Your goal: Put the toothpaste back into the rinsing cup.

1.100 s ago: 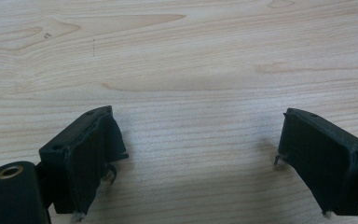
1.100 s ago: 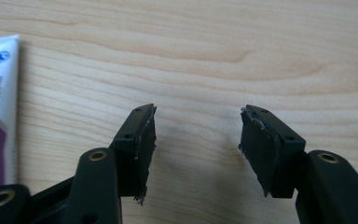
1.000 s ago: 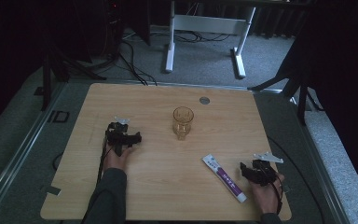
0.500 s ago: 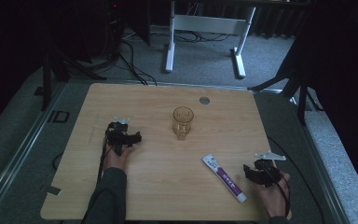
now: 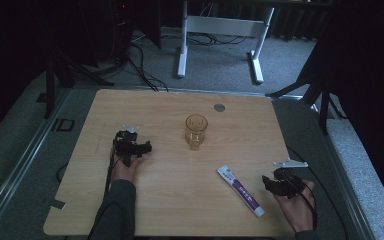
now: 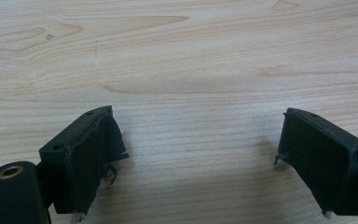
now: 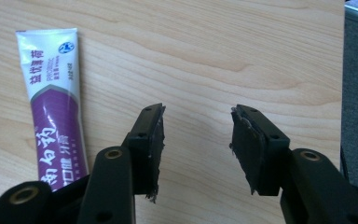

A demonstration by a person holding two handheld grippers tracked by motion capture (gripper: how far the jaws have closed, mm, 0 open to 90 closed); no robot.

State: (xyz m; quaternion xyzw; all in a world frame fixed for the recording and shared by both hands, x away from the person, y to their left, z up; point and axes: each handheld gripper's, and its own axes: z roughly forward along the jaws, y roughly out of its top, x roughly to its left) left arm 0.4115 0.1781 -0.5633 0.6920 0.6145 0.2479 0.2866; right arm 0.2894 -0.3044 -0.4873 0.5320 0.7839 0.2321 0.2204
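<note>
Right tool (image 7: 196, 140) jaws closing, nothing between, toothpaste tube (image 7: 53, 98) beside; high view adds glass (image 5: 196, 131), left tool (image 6: 200, 158) wide open

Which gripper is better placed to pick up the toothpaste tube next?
Right. The right gripper sits just beside the toothpaste tube, jaws open and empty; the left gripper is across the table.

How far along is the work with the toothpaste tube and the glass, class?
Nothing looks done: the toothpaste tube lies flat on the table, apart from the empty-looking glass. In hand: the right gripper sits beside the tube, its jaws just narrowing on nothing. The left gripper rests open. Left: grasping the tube, perhaps for the glass.
</note>
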